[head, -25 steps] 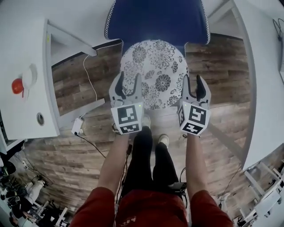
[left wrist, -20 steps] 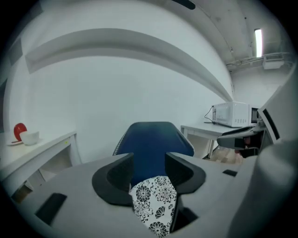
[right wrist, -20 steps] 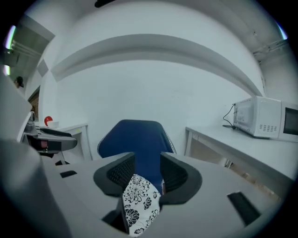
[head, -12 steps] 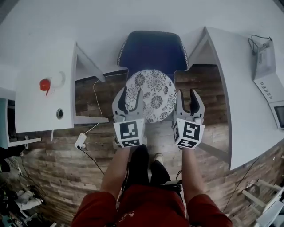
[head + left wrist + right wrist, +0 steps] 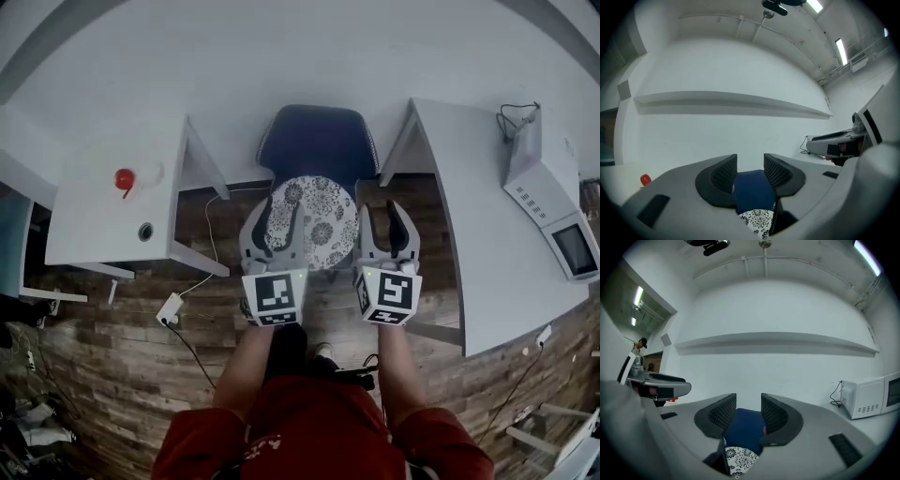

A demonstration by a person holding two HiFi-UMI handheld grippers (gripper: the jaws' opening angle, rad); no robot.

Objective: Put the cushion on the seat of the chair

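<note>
**Where the cushion lies from the two grippers**

As we look down in the head view, the round floral cushion (image 5: 319, 220) lies face up at the centre of the frame. It sits just below the blue back of the chair (image 5: 319, 141) and covers the place where the seat should be; the seat itself we cannot see. The left gripper (image 5: 277, 204) overlaps the cushion's left rim. The right gripper (image 5: 383, 208) stands just off its right rim, so the left is a little nearer. Being round, the cushion has no long axis to line up on.

In the left gripper view the jaws stand apart, and only the chair's blue back shows through the gap. The cushion appears low in the frame, beneath the jaws and a touch right of centre.

In the right gripper view the jaws are likewise apart and hold nothing. The cushion sits at the bottom of the frame, left of centre, under them.

We judge that the cushion rests where the task wants it, though its contact with the seat is hidden. Any move to come turns on one relation: the cushion lies below and between the grippers, inward from each.
</note>
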